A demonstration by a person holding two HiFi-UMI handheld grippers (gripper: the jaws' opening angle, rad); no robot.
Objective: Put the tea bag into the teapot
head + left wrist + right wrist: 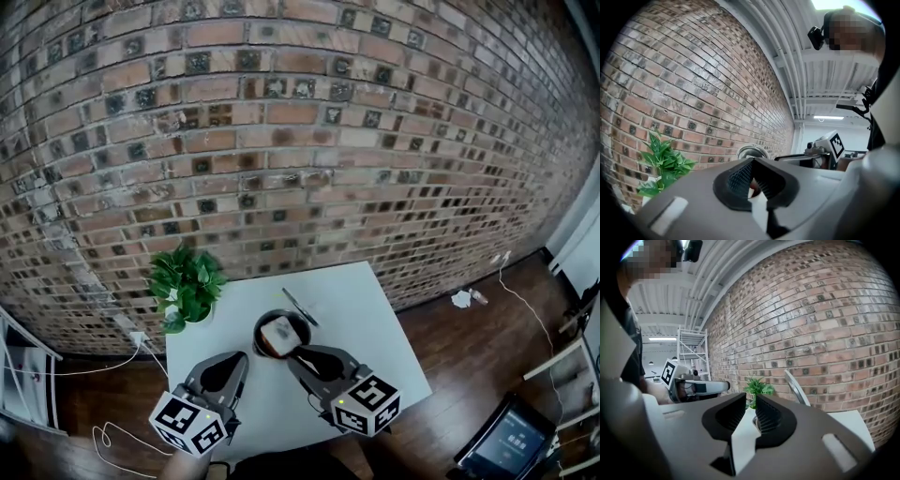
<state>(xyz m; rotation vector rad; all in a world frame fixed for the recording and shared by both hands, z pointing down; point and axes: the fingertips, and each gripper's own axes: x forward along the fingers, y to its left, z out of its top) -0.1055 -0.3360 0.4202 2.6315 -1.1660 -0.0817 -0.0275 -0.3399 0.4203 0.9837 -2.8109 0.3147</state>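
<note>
Near the round dark teapot (260, 337), left gripper's (752, 164) ribbed jaws touch; right gripper's (751, 401) stand narrowly apart.

plant (186, 286) left of teapot (281, 335), lid (300, 307) behind it

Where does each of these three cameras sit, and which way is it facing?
Head view: on the person's head, looking steeply down at the table, teapot and plant; left tool and right tool show below.
Left gripper view: on the left tool, looking along its jaws at the brick wall; the right tool shows at right.
Right gripper view: on the right tool, facing that wall; the left tool shows at left.
Shared: all three see the plant.
</note>
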